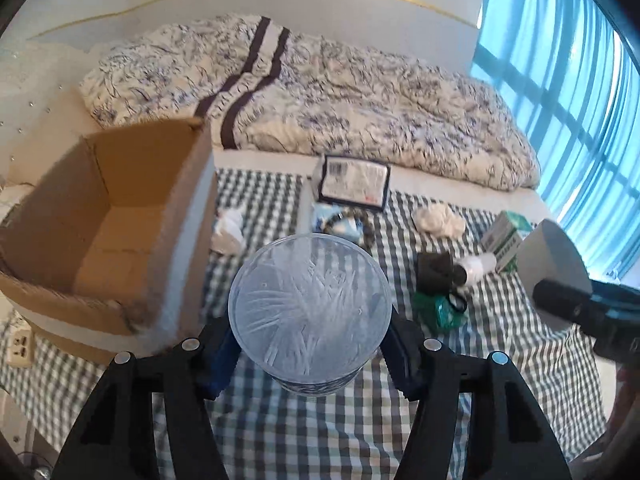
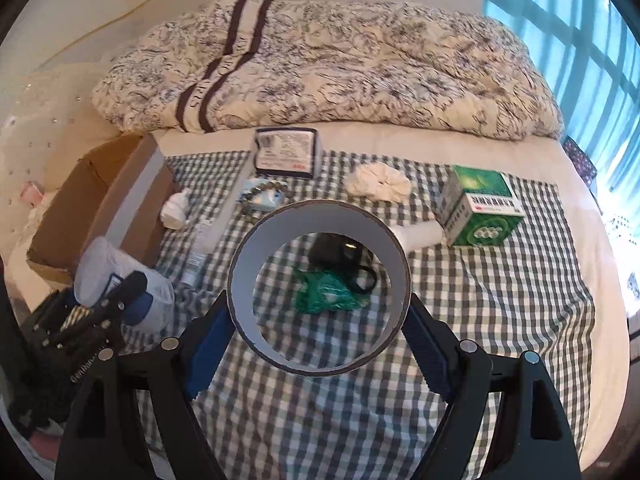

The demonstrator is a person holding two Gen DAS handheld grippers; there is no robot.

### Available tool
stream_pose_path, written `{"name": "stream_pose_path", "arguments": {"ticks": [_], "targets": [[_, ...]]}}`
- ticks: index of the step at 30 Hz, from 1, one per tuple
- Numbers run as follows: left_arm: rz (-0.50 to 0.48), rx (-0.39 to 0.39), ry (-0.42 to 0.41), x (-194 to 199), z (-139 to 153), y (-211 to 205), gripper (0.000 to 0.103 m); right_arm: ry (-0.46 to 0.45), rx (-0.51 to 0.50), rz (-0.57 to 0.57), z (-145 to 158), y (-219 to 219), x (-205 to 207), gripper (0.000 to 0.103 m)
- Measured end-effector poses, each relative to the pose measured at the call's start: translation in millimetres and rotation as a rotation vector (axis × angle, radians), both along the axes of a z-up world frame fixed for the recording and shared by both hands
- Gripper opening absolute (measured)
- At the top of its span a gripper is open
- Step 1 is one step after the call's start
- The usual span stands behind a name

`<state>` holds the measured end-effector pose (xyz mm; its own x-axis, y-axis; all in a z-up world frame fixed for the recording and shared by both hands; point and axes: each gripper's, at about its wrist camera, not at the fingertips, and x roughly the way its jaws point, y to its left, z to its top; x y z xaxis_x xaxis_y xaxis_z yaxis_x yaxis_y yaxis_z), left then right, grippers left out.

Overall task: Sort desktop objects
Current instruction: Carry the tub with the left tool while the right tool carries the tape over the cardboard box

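Daylight enters through the blue curtain (image 1: 568, 92) at the right and blows out white near the right wrist view's edge. Fisheye distortion bends the edges, with dark corners. The cardboard box (image 1: 100, 232) looks motion-blurred, its inside shadowed.

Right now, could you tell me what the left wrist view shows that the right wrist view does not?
Only the left wrist view shows the inside of the cardboard box and a power strip.

Only the right wrist view shows a small tube lying on the checked cloth.

Both show the clear swab tub in the left gripper, the tape roll in the right gripper, and the green box.
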<state>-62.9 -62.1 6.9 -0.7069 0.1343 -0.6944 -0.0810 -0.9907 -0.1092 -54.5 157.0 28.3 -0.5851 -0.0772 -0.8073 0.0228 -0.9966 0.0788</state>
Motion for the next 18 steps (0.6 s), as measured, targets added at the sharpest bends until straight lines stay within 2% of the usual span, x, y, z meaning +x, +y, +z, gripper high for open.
{"name": "stream_pose_path", "arguments": {"ticks": [5,11,18], "targets": [[0.055,0.012,0.031,-3.1,31.0,-26.6,0.063,0.028,-0.030,0.066,15.0,-26.0,-2.8,0.081],[0.133,-0.039,0.071,-7.4,63.6,-66.8,0.063,0.080,-0.055,0.163,37.5,-67.8,-10.6,0.081],[0.224,-0.070,0.075,-8.9,77.6,-119.6,0.063,0.094,-0.088,0.285,47.1,-127.1,-26.7,0.081]]}}
